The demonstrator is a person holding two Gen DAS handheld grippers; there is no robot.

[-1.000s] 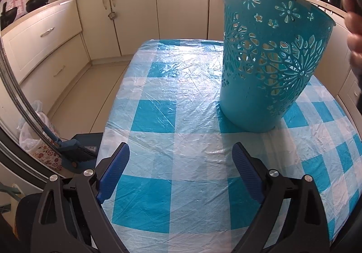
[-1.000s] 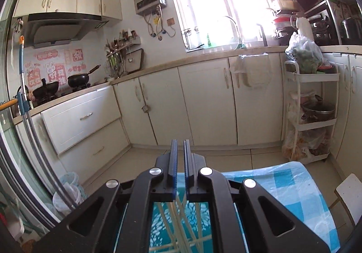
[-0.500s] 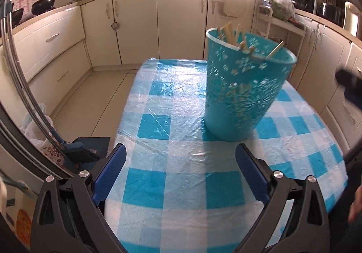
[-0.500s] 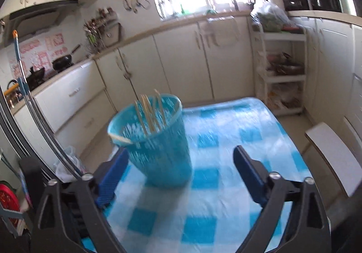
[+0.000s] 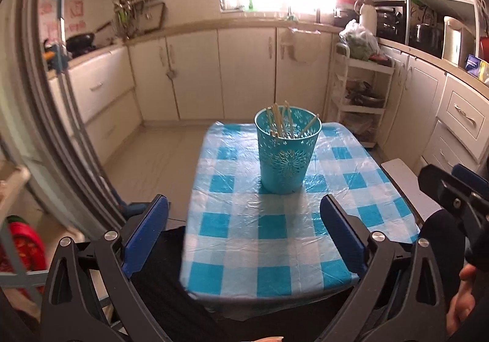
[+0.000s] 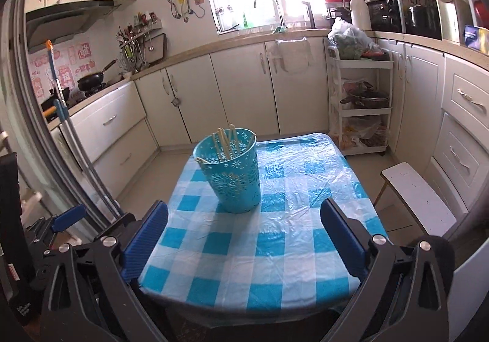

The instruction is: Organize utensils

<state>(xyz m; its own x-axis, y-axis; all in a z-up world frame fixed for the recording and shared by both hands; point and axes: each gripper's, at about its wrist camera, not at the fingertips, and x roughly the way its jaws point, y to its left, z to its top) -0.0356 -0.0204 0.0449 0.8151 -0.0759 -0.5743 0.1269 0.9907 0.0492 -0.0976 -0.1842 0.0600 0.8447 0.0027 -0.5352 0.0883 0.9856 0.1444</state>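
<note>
— Cream cabinets wrap the kitchen, and a checked blue-and-white cloth covers the desk in the middle. What sits on it?

— Only a teal cut-out basket, upright toward the far half. A bundle of chopsticks stands inside, tips leaning above the rim; in the left view they fan out more.

— And the claws?

— Left claw is spread wide, blue pads apart, holding nothing, hovering over the near edge of the desk. Right claw is likewise wide apart and bare, well short of the basket. Its black body also shows at the right edge of the left view.

— Anything crowding the desk?

— A white stool stands just beside its right side. Behind that, a white trolley holds a pot and bags. A mop handle leans at the left by the door frame, and a wok sits on the stove beyond. Between claws and basket lies only bare cloth.
</note>
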